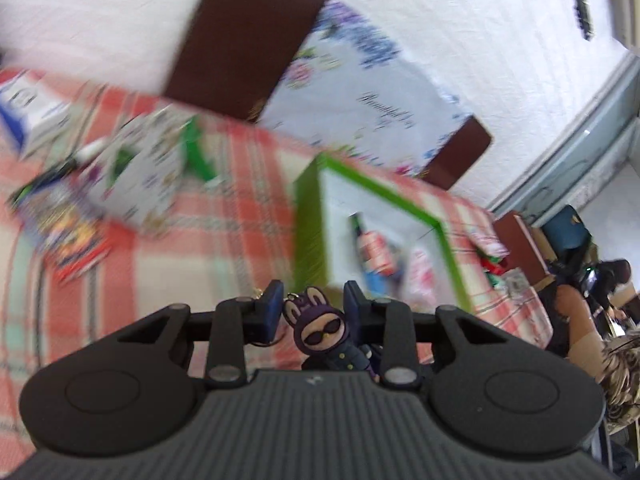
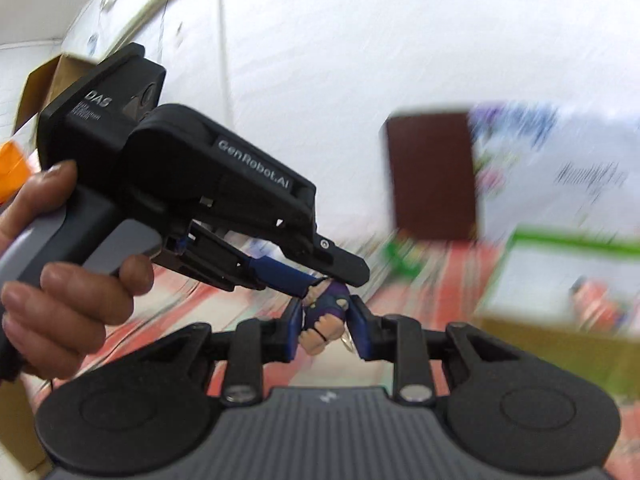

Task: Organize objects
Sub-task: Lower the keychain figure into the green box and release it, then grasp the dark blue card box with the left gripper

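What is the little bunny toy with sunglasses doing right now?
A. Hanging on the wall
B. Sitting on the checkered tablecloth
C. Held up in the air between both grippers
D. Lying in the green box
C: the bunny toy sits between the fingers of the left gripper, and the right gripper closes around its lower end, above the tablecloth, not in the green box.

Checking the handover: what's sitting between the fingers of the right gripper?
A purple bunny keychain, feet toward the right wrist camera. The left gripper reaches its top.
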{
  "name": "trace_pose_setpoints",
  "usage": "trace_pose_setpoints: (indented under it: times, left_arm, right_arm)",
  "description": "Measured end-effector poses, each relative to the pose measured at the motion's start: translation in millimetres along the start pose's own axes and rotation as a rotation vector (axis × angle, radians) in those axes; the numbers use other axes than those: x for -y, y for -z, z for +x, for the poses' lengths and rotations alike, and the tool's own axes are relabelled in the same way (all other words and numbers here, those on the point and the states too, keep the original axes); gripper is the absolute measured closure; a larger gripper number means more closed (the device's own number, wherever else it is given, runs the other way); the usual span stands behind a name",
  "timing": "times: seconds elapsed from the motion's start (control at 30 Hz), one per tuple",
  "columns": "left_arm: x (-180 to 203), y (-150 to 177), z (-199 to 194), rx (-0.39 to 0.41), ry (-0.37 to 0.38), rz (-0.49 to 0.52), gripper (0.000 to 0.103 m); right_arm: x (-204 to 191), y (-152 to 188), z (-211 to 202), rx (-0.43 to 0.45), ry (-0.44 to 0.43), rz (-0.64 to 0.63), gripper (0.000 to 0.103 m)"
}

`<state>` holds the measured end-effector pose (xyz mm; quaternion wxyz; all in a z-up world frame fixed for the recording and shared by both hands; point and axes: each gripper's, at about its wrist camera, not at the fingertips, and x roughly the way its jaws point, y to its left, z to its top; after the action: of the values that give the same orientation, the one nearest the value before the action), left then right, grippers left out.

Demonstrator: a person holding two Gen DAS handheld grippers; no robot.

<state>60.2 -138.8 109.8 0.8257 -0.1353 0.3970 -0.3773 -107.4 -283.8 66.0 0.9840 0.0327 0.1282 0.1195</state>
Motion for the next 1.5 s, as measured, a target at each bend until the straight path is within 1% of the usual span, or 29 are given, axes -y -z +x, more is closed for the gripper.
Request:
trace_pose_setpoints:
  times: [0.1, 0.2, 0.27, 0.37, 0.43, 0.5, 0.57, 0.67, 0.73, 0.87, 1.03, 1.13, 1.23, 1.33, 1.43, 1.5]
  left_arm:
    - [38.2, -24.3, 18.3, 0.014, 0.037, 0.087, 0.069]
    - [71.8, -41.2, 42.0, 0.028, 0.063, 0.171, 0.072]
    - [85.9, -50.6, 58.8, 0.027, 0.087, 0.196, 0.073]
    - [95.2, -58.4, 87.5, -0.005, 0.112, 0.201, 0.074]
    - [94.3, -56.5, 109.8, -0.034, 0.095, 0.206, 0.075]
    - [88.1, -51.0, 130.4, -0.066, 0.051, 0.208, 0.075]
    - [79.0, -44.8, 145.4, -0.095, 0.004, 0.206, 0.075]
    - [64.5, -37.3, 153.6, -0.118, -0.047, 0.207, 0.075]
    - [56.8, -33.4, 151.8, -0.124, -0.073, 0.200, 0.075]
    - [52.9, -24.7, 136.1, -0.110, -0.101, 0.210, 0.075]
    - [50.0, -6.4, 100.8, -0.054, -0.127, 0.244, 0.074]
    - [36.6, 8.0, 79.3, -0.027, -0.160, 0.241, 0.074]
    - [13.3, 24.5, 62.5, -0.029, -0.221, 0.229, 0.074]
    - [-19.3, 41.2, 48.3, -0.043, -0.308, 0.205, 0.074]
    - [-56.4, 53.9, 33.6, -0.059, -0.376, 0.151, 0.074]
    - [-80.2, 59.9, 20.5, -0.054, -0.408, 0.113, 0.074]
  right_arm:
    - [26.8, -18.6, -2.5, 0.076, 0.083, 0.003, 0.077]
    - [56.2, -30.5, 1.5, 0.114, 0.152, 0.026, 0.079]
    - [76.9, -33.7, 5.5, 0.123, 0.192, 0.044, 0.079]
    - [103.9, -29.3, 12.3, 0.112, 0.232, 0.083, 0.080]
    - [120.3, -20.7, 22.6, 0.082, 0.245, 0.118, 0.080]
    - [134.1, -7.4, 35.8, 0.027, 0.258, 0.134, 0.077]
    - [140.6, 5.0, 48.3, -0.035, 0.282, 0.151, 0.067]
    - [145.0, 17.0, 50.9, -0.050, 0.283, 0.186, 0.066]
    - [146.1, 23.5, 45.4, -0.046, 0.287, 0.195, 0.066]
    - [138.7, 23.1, 31.8, -0.043, 0.287, 0.220, 0.066]
    - [121.5, 24.7, 11.1, -0.041, 0.293, 0.228, 0.064]
    - [107.7, 27.5, 5.6, -0.062, 0.279, 0.208, 0.062]
    - [91.6, 32.9, 10.3, -0.113, 0.246, 0.193, 0.062]
    - [72.7, 41.8, 22.1, -0.183, 0.193, 0.188, 0.062]
    - [52.4, 52.6, 38.9, -0.273, 0.141, 0.171, 0.062]
    - [39.7, 58.2, 50.0, -0.330, 0.110, 0.162, 0.062]
